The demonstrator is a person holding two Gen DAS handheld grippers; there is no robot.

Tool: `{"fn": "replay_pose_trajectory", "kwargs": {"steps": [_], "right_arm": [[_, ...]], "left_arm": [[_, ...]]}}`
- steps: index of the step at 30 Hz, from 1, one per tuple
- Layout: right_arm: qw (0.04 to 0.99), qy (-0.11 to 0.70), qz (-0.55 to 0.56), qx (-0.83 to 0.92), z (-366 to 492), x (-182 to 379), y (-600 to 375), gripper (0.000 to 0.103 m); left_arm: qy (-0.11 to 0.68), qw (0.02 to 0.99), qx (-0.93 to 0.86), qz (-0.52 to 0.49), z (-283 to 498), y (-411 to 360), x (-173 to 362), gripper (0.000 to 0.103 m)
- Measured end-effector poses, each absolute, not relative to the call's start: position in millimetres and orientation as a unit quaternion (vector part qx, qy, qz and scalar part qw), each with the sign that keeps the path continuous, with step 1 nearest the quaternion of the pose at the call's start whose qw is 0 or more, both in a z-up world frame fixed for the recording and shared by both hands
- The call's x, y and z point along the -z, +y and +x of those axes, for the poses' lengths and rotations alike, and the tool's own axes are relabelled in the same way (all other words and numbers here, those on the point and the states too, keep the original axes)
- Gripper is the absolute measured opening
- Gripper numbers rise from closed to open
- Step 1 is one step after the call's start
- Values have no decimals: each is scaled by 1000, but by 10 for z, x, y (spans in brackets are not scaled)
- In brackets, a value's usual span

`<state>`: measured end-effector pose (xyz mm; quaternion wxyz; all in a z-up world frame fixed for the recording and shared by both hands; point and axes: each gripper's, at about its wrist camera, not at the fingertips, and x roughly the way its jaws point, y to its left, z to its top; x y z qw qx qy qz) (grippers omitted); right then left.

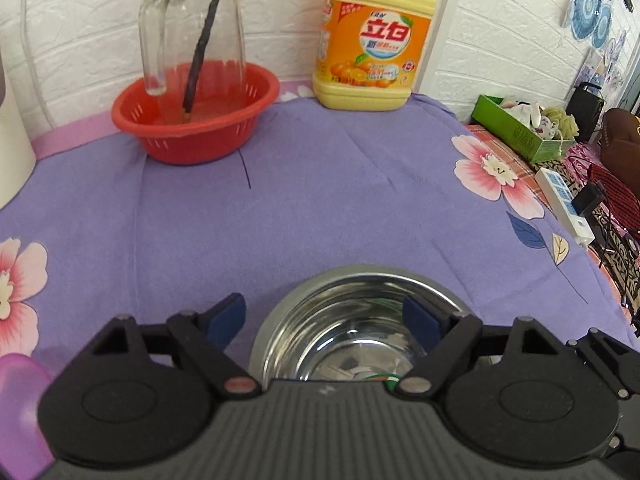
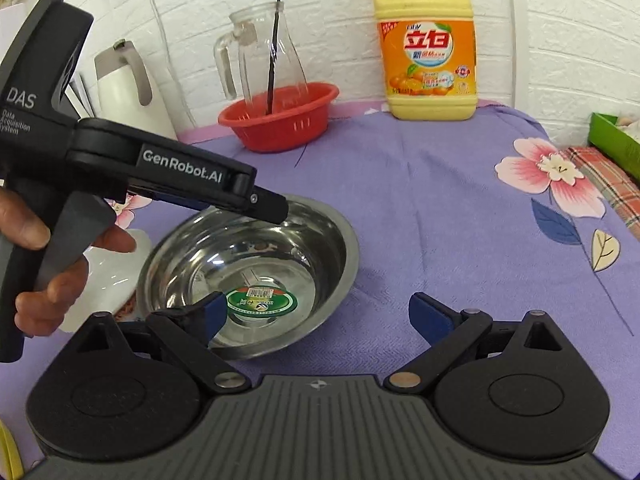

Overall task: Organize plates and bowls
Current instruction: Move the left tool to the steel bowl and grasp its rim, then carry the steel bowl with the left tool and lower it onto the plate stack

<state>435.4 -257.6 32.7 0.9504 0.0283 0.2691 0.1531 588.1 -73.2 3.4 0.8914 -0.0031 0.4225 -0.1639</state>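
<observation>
Steel bowl [image 1: 352, 320] sits on the purple floral cloth [image 1: 320, 200], low in the left wrist view, directly ahead of the left gripper [image 1: 324, 320]. Jaws spread wide: one blue pad hangs outside the bowl's left rim over the cloth, the other over the bowl's right inner side. Can't tell if that pad touches the metal; nothing is clamped. Back of the table: red colander [image 1: 196, 120] with a glass pitcher [image 1: 192, 28] standing in it and a dark stick inside the pitcher; yellow detergent jug [image 1: 372, 40] to its right against the white brick wall. Green box [image 1: 520, 128] and a white power strip [image 1: 564, 204] lie off the table's right edge.

Right wrist view: same bowl [image 2: 248, 272] left of centre, green round sticker [image 2: 262, 300] on its bottom. Right gripper [image 2: 316, 316] also wide apart, empty; its left pad is over the bowl's near rim, its right pad over bare cloth. Left gripper [image 2: 264, 208] enters from the left, gripped by a hand [image 2: 60, 272], with its tip above the bowl's far rim. White dish [image 2: 108, 276] lies just left of the bowl, partly hidden behind the hand. White kettle [image 2: 120, 84] stands at back left near the colander [image 2: 280, 120].
</observation>
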Motion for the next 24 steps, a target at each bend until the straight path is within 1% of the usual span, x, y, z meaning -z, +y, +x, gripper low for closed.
{"fn": "replay_pose_trajectory", "kwargs": {"steps": [11, 24], "right_arm": [[948, 299, -16, -108, 4599, -194, -2571, 103], [939, 301, 21, -166, 3962, -194, -2598, 103]], "left_arm": [[439, 879, 186, 2, 5838, -922, 107, 85], [441, 868, 224, 44, 5181, -1258, 132, 85]]}}
